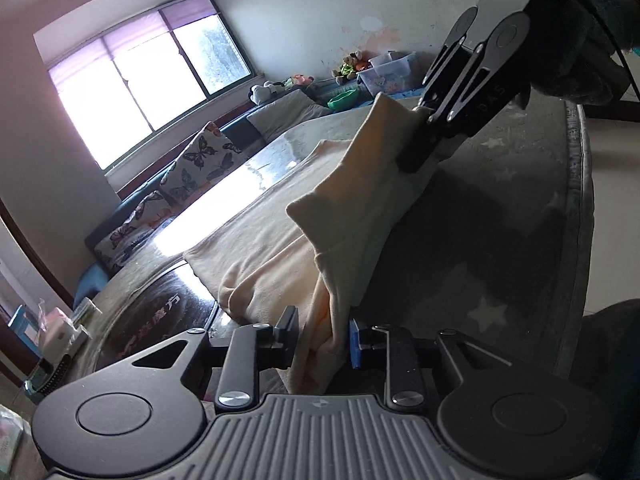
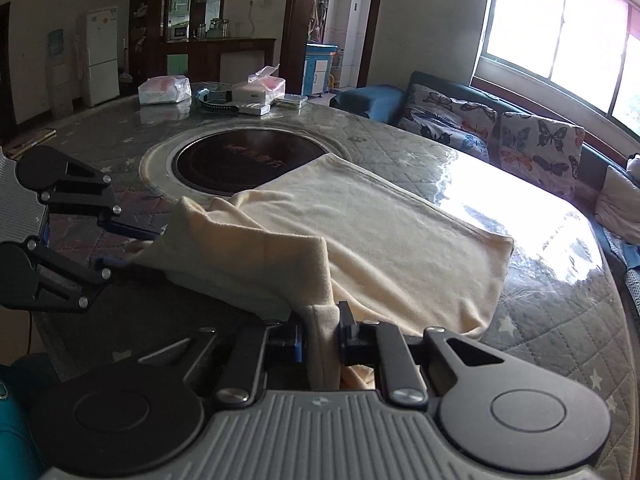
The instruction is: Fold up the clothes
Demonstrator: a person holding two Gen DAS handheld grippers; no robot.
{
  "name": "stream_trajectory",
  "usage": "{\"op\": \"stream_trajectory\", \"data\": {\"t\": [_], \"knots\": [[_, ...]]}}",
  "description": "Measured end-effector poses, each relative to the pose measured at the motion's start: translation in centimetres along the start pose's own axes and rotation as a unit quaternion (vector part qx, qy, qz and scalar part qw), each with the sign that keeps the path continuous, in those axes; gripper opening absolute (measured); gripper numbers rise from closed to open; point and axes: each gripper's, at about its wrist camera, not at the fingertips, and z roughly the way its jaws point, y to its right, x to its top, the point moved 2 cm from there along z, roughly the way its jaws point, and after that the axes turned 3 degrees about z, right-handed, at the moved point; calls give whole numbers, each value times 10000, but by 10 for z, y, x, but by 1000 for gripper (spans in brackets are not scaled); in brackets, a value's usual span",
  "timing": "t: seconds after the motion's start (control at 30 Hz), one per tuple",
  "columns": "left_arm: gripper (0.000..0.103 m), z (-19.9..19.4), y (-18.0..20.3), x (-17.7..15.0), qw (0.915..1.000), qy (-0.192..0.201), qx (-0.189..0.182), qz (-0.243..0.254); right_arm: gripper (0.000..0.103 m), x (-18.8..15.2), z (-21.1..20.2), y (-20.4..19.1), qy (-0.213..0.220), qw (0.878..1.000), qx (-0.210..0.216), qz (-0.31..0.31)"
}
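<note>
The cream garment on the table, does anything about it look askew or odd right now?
Nothing damaged or spilled. The cream garment lies partly flat on the round table, its near edge lifted and bunched where the left gripper and right gripper each pinch it. Its far corner overlaps the dark round inset.

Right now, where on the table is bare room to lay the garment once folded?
Free: the dark disc beyond the cream garment, and the sunlit glass on the sofa side. Crowded: the far edge, with tissue packs and boxes.
</note>
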Motion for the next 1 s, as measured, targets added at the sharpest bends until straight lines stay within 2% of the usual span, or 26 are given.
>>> {"op": "stream_trajectory", "data": {"t": [0.13,0.33,0.6,0.8,1.0], "knots": [[12,-11,-7,7,9996,194,78,-193,10,-5,-6,-5,89,9999,-98,-21],[12,-46,-12,16,9985,416,37,-343,10,-4,-33,-12,297,9995,-72,-69],[12,-100,-12,17,9974,335,-306,-553,9,-8,-89,-41,84,9986,499,-173],[12,-87,-21,22,9965,284,-156,-772,9,-4,-87,-46,-24,9978,590,-302],[12,-47,-51,36,9939,321,98,-1051,9,18,-68,-17,36,9985,548,-30]]}}
